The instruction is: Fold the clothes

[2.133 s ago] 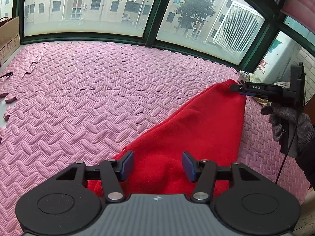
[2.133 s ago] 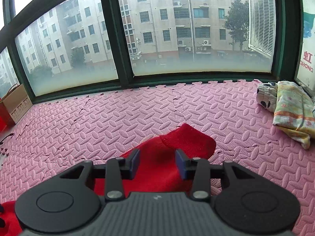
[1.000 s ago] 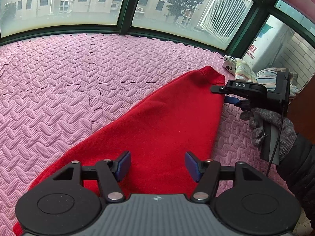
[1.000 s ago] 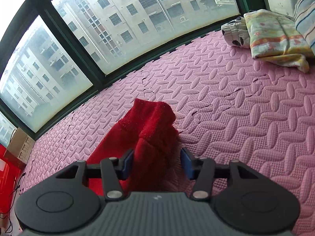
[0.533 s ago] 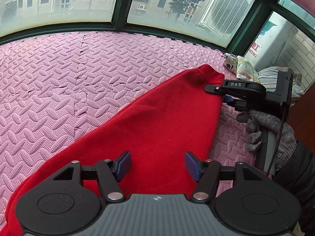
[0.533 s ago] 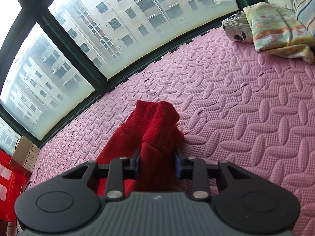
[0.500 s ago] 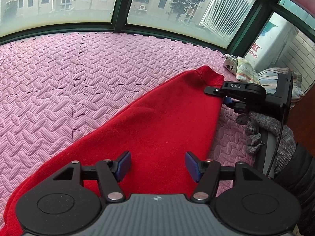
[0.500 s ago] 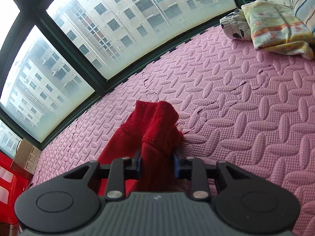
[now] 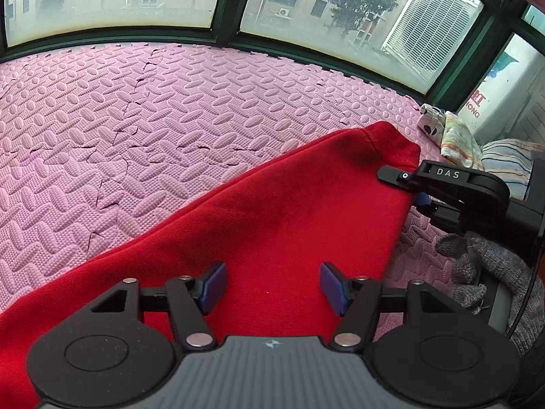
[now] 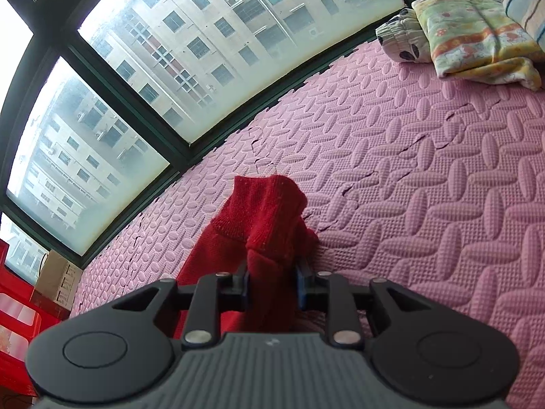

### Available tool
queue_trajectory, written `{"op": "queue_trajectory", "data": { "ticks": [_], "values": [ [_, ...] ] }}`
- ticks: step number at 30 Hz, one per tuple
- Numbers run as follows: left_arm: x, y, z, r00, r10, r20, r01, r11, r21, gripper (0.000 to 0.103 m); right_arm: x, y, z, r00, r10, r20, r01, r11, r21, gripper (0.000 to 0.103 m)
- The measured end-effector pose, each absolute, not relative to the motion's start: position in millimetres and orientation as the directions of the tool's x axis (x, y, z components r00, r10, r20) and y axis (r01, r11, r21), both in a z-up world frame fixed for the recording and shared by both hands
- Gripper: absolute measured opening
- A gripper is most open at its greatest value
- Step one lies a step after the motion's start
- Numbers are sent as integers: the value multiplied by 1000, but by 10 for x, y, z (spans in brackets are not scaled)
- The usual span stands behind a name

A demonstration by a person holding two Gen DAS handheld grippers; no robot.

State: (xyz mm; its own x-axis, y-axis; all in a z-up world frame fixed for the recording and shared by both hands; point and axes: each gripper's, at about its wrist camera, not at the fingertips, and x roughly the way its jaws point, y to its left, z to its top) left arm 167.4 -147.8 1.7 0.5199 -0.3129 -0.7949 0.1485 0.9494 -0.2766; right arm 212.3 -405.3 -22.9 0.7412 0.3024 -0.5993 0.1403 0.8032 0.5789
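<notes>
A red sweater lies spread on the pink foam mat. My left gripper is open and hovers just above the red cloth, with nothing between its blue pads. My right gripper is shut on a bunched end of the red sweater, whose ribbed cuff sticks up past the fingers. In the left wrist view the right gripper pinches the sweater's far right edge, held by a grey-gloved hand.
Folded patterned clothes are piled at the mat's far right corner, also seen in the left wrist view. Green-framed windows border the mat's far edge. A cardboard box and red crates stand at the left.
My right gripper closed on the bunched end of the red sweater, having been open around it a second ago. The left gripper stayed open over the cloth and barely moved.
</notes>
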Motion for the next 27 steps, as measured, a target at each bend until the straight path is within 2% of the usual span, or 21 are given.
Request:
{"op": "queue_trajectory", "data": {
  "ticks": [3,8,10,12,13,17,22,24,27],
  "values": [
    [1665,-1533,12,531,-301,-792,158,953,-257,70,2127,-4056,-248,744,301,-597,141,802,580,28],
    [1569,-1577,99,537,-333,-775,250,940,-231,67,2108,-4073,-242,749,309,-585,134,795,591,23],
    [1537,-1592,140,529,-358,-770,310,926,-217,61,2108,-4076,-234,752,312,-581,129,795,593,22],
    [1533,-1613,147,515,-374,-771,360,911,-202,48,2115,-4073,-232,751,313,-582,126,797,591,22],
    [1530,-1634,141,506,-385,-772,400,898,-185,47,2122,-4069,-234,749,312,-584,125,800,588,22],
    [1599,-1660,10,452,-391,-802,453,875,-171,48,2130,-4063,-248,746,312,-588,128,800,586,22],
    [1576,-1680,132,462,-395,-794,512,850,-125,49,2136,-4060,-241,744,311,-592,122,807,577,22],
    [1607,-1647,228,494,-384,-780,522,848,-87,54,2140,-4062,-241,743,311,-592,124,806,579,22],
    [1756,-1603,154,475,-354,-806,500,862,-85,54,2143,-4061,-261,747,308,-589,130,801,585,22]
  ]
}}
